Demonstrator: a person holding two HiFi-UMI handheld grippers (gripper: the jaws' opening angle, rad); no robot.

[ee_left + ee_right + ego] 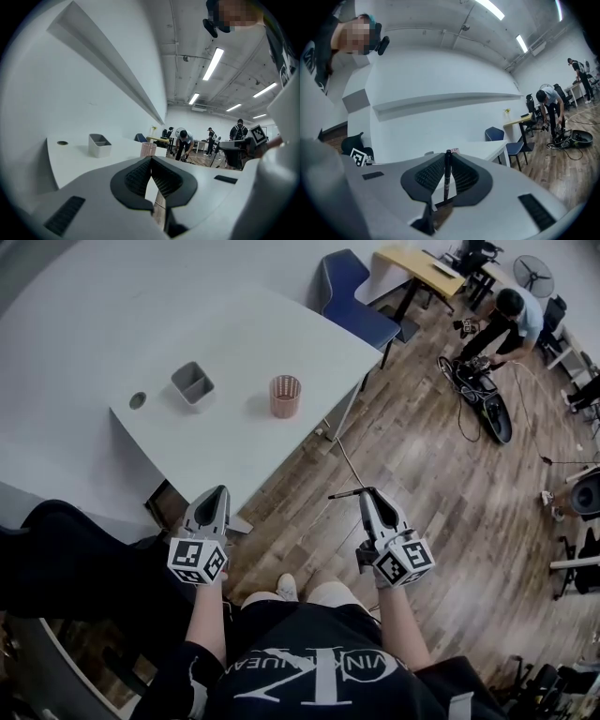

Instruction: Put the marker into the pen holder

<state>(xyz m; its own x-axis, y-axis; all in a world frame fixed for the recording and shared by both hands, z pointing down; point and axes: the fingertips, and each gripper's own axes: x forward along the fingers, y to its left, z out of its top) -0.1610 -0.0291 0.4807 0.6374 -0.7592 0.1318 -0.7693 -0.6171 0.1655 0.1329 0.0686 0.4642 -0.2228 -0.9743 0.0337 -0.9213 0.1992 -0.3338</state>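
The pen holder, a pink mesh cup, stands on the white table, with a grey box to its left. My right gripper hovers over the wooden floor, off the table's near corner, shut on a thin black marker that sticks out leftward from its tip. In the right gripper view the marker stands upright between the pads. My left gripper is at the table's front edge, shut and empty. The left gripper view shows the pen holder beyond the closed tips.
A round hole is in the table left of the grey box. A blue chair stands behind the table. A person bends over gear and cables on the floor at the far right. A black bag lies at my left.
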